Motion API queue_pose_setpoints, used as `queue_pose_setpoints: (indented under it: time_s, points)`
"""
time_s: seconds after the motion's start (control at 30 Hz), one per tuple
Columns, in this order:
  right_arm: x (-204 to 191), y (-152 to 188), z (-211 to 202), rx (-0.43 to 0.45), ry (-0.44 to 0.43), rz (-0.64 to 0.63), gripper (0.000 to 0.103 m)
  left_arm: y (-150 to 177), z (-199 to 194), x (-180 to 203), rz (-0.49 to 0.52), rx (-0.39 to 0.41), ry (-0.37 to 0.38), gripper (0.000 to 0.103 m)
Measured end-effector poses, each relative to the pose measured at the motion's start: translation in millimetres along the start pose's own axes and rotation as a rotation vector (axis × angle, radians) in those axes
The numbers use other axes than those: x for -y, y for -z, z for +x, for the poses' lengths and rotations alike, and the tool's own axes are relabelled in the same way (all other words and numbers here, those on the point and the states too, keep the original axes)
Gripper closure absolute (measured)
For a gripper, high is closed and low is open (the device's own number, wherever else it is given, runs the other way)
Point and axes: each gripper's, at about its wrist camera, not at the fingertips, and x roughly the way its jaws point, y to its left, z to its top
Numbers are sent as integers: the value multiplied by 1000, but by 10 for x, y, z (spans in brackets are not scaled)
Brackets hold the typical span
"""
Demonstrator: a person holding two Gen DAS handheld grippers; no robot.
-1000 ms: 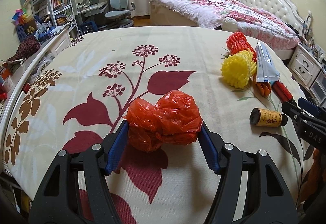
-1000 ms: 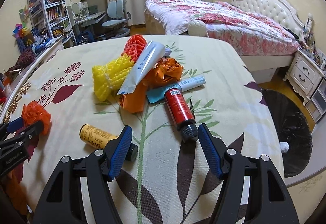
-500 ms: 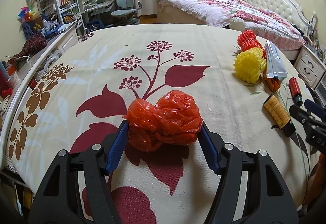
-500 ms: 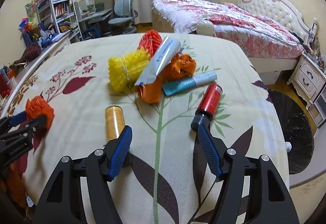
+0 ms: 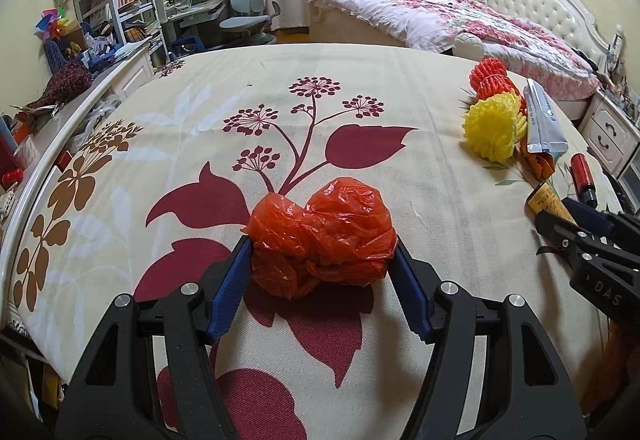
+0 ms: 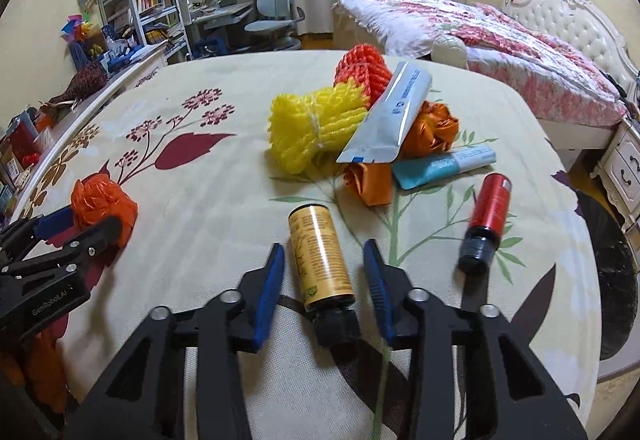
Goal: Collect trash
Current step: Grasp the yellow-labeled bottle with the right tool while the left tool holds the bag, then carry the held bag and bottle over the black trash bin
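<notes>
My left gripper (image 5: 320, 244) is shut on a crumpled red plastic bag (image 5: 324, 228) that rests on the flowered bedspread (image 5: 200, 112); both blue pads press into its sides. In the right wrist view a yellow-labelled bottle (image 6: 318, 252) with a black cap lies lengthwise between the jaws of my right gripper (image 6: 323, 246). Those jaws are closing, with a small gap still showing on each side of the bottle. To its right lies a red bottle (image 6: 488, 208), outside the jaws. The left gripper (image 6: 80, 224) with the bag (image 6: 102, 200) appears at the left.
Behind the bottles lies a pile: yellow foam net (image 6: 312, 128), red foam net (image 6: 362, 70), silver tube (image 6: 392, 116), orange wrapper (image 6: 432, 128), blue tube (image 6: 444, 168). A black bag (image 6: 612, 280) sits on the floor past the bed's right edge. A second bed stands beyond.
My right gripper has shifted left and its jaws have narrowed around the yellow bottle. Both bottles have turned to point away from me. The left gripper and its bag have not moved.
</notes>
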Motion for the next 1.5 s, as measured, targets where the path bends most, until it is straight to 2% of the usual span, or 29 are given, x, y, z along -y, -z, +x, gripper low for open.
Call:
queue_pose_setpoints:
  time_s: [0.13,0.4,0.7,1.0,1.5]
  points:
    - [-30,33,-5,0,-11,-13,78,1,0,3,2,2,-2,38]
    - [24,58,-96,19,-6,16,78,-5,13,77,10,8,14,38]
    - [274,55,-347,76,31,71,78,-24,-70,329,27,34,55,38]
    - [752,106,-612,130,110,162,78,-123,-188,795,81,78,128,38]
    - [1592,274,-871,177,246,305,78,-331,-238,1851,213,124,266,38]
